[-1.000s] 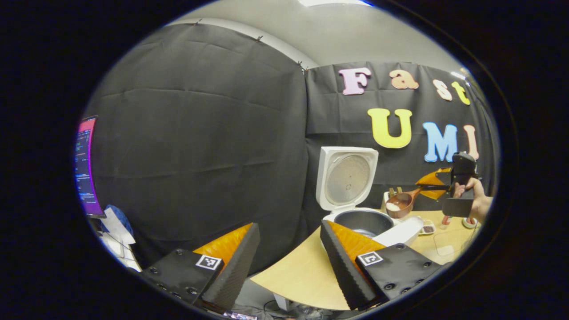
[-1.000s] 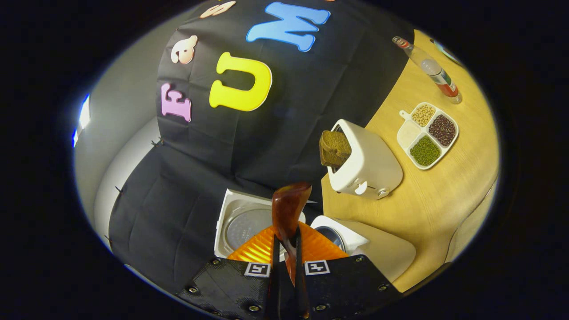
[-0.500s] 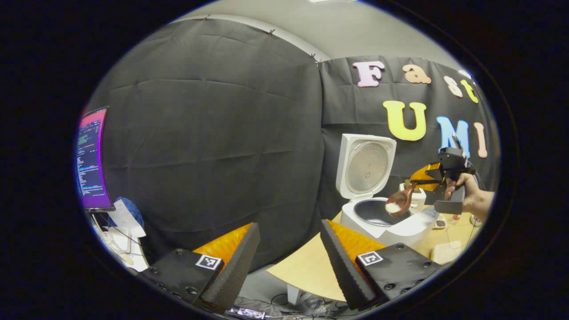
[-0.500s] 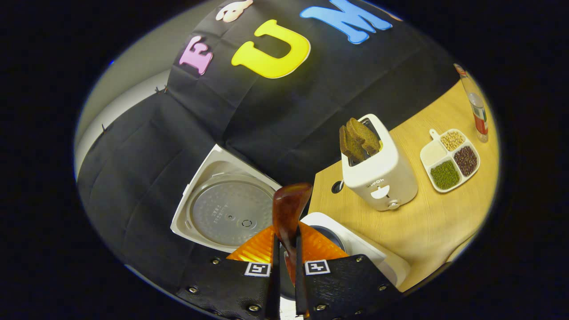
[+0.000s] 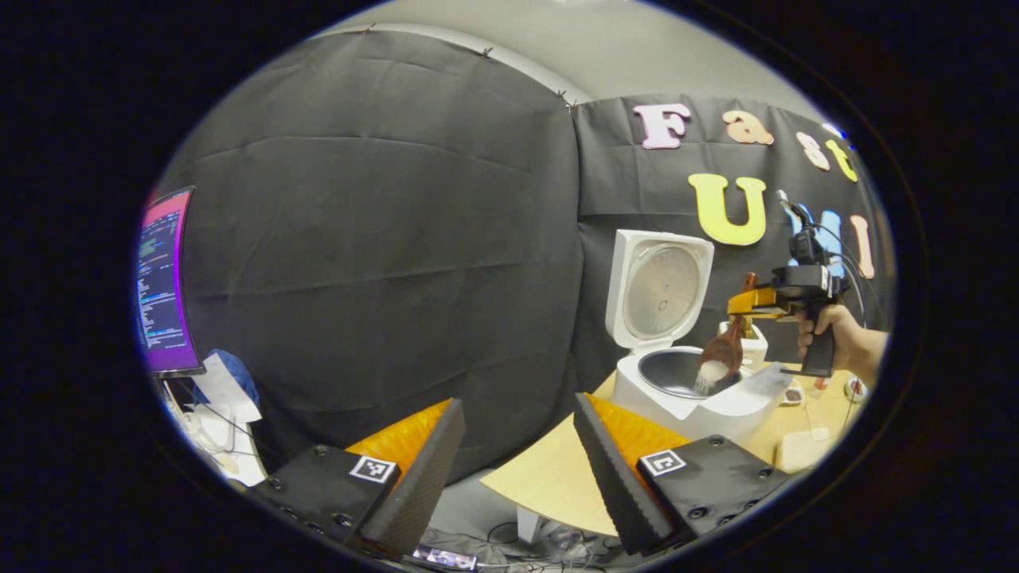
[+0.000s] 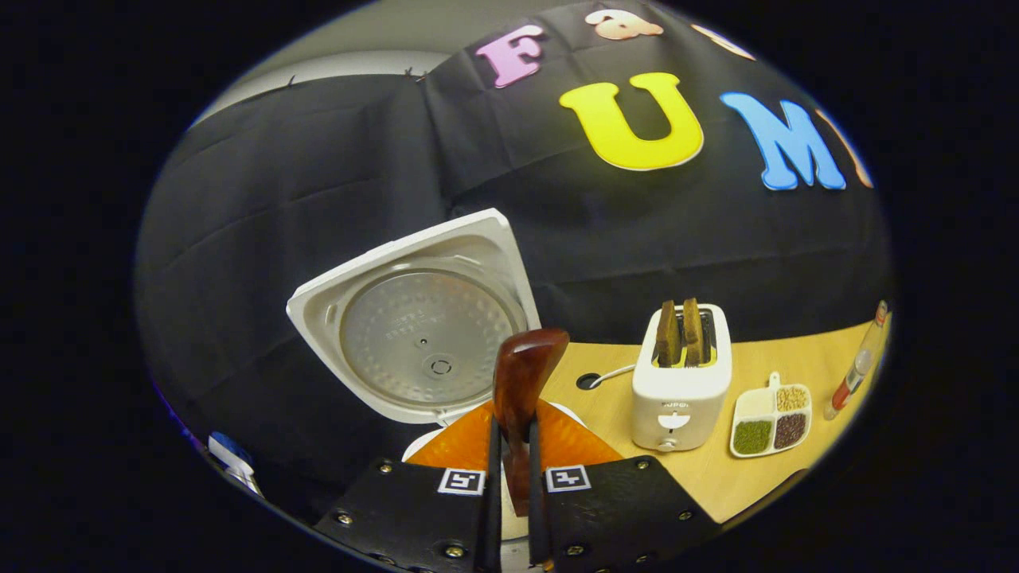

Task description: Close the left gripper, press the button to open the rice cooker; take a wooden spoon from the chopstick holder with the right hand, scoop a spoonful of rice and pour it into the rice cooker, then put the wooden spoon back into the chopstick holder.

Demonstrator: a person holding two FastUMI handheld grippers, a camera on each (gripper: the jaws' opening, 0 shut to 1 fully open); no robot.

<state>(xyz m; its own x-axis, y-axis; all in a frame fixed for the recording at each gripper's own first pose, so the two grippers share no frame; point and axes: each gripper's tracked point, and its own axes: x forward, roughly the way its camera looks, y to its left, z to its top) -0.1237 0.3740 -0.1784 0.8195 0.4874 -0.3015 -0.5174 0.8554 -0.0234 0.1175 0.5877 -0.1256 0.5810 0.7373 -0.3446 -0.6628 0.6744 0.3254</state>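
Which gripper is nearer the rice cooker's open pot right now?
Right. The right gripper holds the wooden spoon tipped over the rice cooker; the left gripper hangs open off the table's edge.

toaster front lettering, too blurred

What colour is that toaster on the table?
The toaster is white, with two brown bread slices standing in its slots; the right gripper view shows it best.
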